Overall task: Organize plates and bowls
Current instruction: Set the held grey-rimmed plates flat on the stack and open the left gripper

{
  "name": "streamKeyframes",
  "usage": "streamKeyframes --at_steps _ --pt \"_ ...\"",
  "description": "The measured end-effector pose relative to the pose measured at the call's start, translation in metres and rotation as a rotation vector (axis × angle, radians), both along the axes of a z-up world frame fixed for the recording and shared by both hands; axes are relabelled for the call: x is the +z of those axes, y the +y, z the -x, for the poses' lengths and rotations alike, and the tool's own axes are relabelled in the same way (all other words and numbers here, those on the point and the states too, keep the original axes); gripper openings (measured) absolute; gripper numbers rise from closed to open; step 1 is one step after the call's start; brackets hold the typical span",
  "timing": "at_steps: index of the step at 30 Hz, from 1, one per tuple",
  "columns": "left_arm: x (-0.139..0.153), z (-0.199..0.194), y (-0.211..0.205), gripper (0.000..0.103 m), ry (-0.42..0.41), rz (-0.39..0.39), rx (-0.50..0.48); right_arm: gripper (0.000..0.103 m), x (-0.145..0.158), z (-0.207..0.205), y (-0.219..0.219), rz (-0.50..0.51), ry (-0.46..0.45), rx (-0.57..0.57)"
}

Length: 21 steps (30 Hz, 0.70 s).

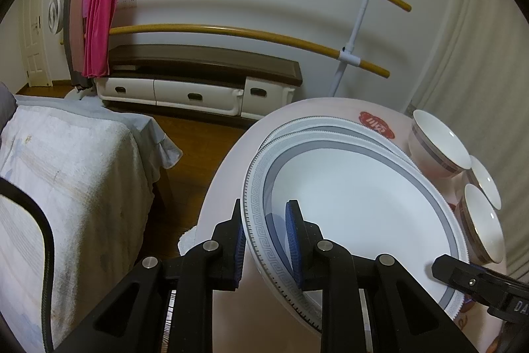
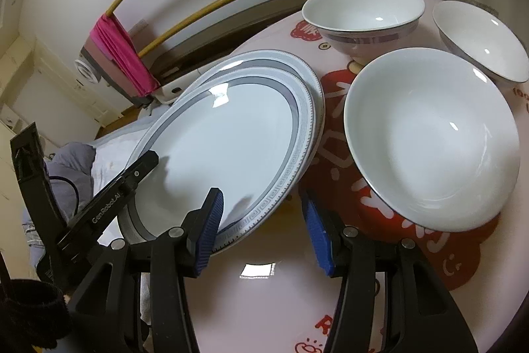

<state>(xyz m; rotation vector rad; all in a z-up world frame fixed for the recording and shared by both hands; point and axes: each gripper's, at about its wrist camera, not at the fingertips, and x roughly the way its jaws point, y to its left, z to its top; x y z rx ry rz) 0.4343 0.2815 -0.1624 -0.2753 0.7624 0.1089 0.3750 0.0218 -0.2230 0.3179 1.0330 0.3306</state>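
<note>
Two white plates with grey patterned rims lie stacked on the round table. The top plate (image 1: 357, 207) (image 2: 231, 141) sits a little off the lower plate (image 1: 334, 124) (image 2: 297, 65). My left gripper (image 1: 264, 240) straddles the top plate's near rim, one pad under it and one over it. My right gripper (image 2: 261, 237) is open and empty; the plate's near right edge lies between its fingers without touching. Three white bowls stand right of the plates: a near bowl (image 2: 429, 141) (image 1: 482, 224), a far bowl (image 2: 363, 9) (image 1: 436, 144) and a right bowl (image 2: 482, 42) (image 1: 484, 181).
The table (image 2: 264, 303) has a pink cover with red prints. In the left wrist view a bed (image 1: 66, 174) lies left of the table, with a low cabinet (image 1: 198, 81) and a drying rack (image 1: 231, 32) carrying a pink cloth (image 1: 99, 22) behind.
</note>
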Motion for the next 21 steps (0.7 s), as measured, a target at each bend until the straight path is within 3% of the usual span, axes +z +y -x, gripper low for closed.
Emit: streamKeyframes --at_steps 21 --pt "-0.006 -0.006 -0.009 0.023 0.008 -0.047 -0.005 0.052 -0.019 -0.013 0.005 -0.002 -0.033 -0.026"
